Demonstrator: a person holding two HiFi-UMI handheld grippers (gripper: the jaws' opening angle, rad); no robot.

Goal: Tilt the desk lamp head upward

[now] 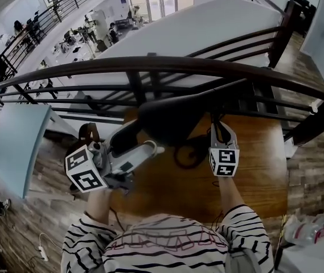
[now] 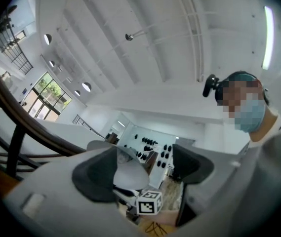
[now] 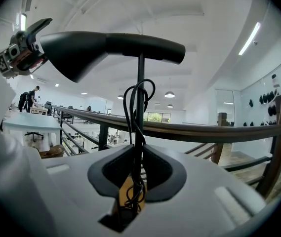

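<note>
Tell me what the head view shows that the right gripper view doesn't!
Only the head view shows the person's striped shirt and the marker cube on the right gripper. Only the right gripper view shows ceiling lights and its pads closed on the lamp pole. Both show the dark lamp head, the railing and the left gripper.

A dark railing (image 1: 167,66) edges the wood floor (image 1: 315,149) under a white ceiling (image 2: 145,38) with strip lights (image 2: 267,36).
</note>
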